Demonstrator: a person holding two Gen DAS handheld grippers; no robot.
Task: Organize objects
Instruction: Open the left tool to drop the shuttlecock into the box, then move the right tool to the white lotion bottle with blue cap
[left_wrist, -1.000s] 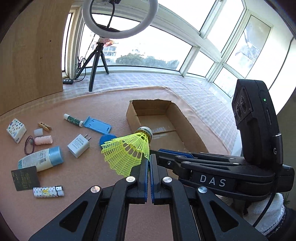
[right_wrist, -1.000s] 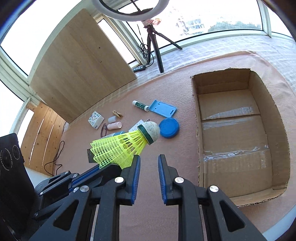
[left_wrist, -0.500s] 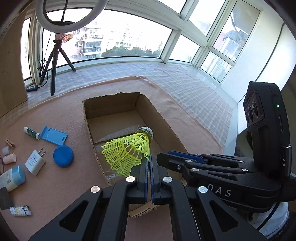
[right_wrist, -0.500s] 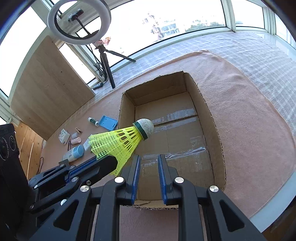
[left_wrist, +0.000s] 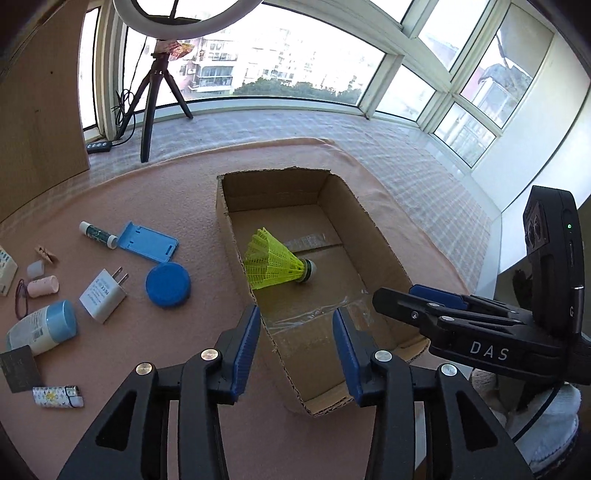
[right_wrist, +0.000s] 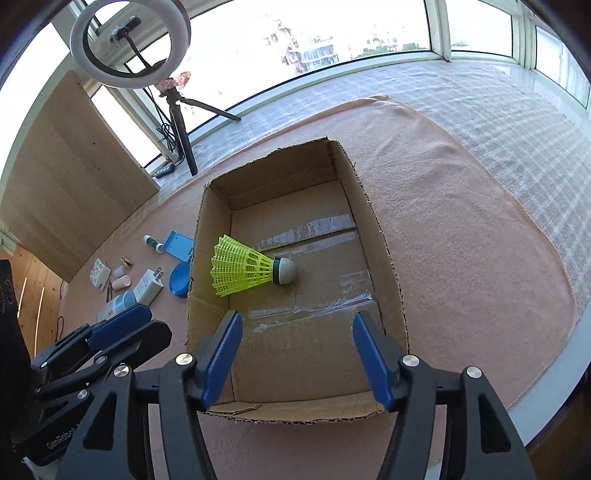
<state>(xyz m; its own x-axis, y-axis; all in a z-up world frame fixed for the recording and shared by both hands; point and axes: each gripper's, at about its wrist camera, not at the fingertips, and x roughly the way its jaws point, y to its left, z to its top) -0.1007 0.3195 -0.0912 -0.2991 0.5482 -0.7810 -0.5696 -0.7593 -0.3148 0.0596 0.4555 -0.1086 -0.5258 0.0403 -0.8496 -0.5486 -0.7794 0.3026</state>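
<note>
A yellow shuttlecock (left_wrist: 275, 266) (right_wrist: 245, 270) lies on its side on the floor of the open cardboard box (left_wrist: 373, 236) (right_wrist: 384, 236), near its left wall. My left gripper (left_wrist: 295, 325) hovers above the box's near end, its jaws opening with nothing between them. My right gripper (right_wrist: 297, 328) hangs over the same end, jaws also opening and empty. Each gripper shows in the other's view: the right gripper (left_wrist: 421, 295) at right, the left gripper (right_wrist: 122, 321) at lower left.
On the pink cloth left of the box lie a blue lid (left_wrist: 168, 285), a white charger (left_wrist: 104, 295), a blue phone stand (left_wrist: 147, 242), a lip balm (left_wrist: 98, 234), a blue-capped bottle (left_wrist: 42, 326), a lighter (left_wrist: 55, 397) and several small items. A ring light tripod (left_wrist: 153, 99) stands behind.
The left gripper held the shuttlecock by its skirt and carried it over the box. Now both grippers have opened and the shuttlecock lies inside the box.
</note>
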